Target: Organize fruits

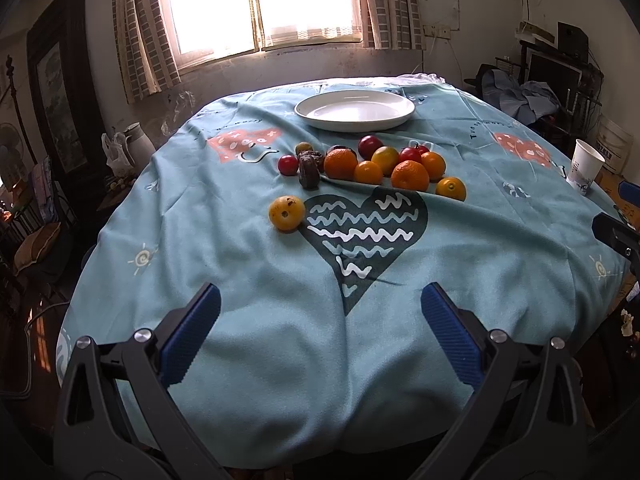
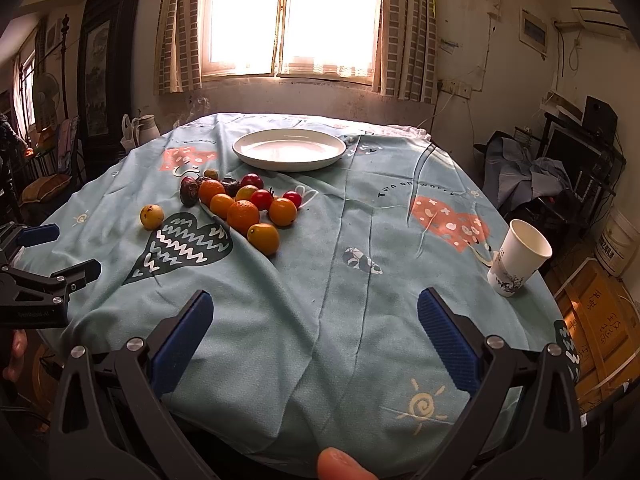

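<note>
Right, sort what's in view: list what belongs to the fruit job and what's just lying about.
Job: the oranges, red plums, dark wrinkled fruits, the lone yellow fruit, the empty white plate.

Lying about: paper cup, white jug beyond the table.

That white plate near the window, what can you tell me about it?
The white plate is round, wide and shallow, with a low raised rim and a glossy, ceramic-looking surface that catches the window light. It holds nothing. It sits flat and upright on the blue tablecloth at the far side of the table, just beyond the cluster of fruit, with a strip of cloth between them. Only the cloth touches it; both grippers are well short of it.
</note>
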Motion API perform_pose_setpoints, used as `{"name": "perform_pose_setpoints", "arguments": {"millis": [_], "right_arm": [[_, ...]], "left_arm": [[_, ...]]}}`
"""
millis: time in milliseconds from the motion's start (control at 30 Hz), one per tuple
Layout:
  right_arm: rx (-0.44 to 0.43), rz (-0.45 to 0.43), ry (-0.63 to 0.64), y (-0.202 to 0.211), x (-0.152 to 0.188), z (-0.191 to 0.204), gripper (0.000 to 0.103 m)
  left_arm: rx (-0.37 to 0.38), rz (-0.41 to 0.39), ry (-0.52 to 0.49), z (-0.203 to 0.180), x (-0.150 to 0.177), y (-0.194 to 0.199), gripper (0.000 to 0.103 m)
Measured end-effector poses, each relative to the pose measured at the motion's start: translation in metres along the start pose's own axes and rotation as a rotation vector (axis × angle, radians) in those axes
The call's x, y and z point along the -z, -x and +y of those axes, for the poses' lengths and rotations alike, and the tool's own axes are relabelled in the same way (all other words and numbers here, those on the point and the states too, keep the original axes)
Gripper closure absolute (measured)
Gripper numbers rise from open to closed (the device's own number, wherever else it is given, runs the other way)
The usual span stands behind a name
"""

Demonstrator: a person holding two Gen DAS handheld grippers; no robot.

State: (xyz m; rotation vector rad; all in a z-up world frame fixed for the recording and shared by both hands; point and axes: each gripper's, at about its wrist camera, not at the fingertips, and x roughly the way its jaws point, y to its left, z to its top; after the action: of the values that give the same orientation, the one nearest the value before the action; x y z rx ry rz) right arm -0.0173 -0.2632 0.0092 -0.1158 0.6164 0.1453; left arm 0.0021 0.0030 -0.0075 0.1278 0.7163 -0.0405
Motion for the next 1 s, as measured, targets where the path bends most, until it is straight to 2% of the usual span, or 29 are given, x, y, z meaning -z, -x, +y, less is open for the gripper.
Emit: {"name": "perform_pose_setpoints", "arguments": {"millis": [600,1000], "right_arm": [[0.0,-0.001,0.005,-0.001,-0.001,0.001,0.001],[-0.038,0.019,-0.003,-0.021,-0.001,0.0,0.001]], "left_arm": [[0.006,0.004,-0.007,-0.004,0.004,-0.003,0.002],[0.032,0.025,0.005,0.0,0.005,-0.02,0.002]]}}
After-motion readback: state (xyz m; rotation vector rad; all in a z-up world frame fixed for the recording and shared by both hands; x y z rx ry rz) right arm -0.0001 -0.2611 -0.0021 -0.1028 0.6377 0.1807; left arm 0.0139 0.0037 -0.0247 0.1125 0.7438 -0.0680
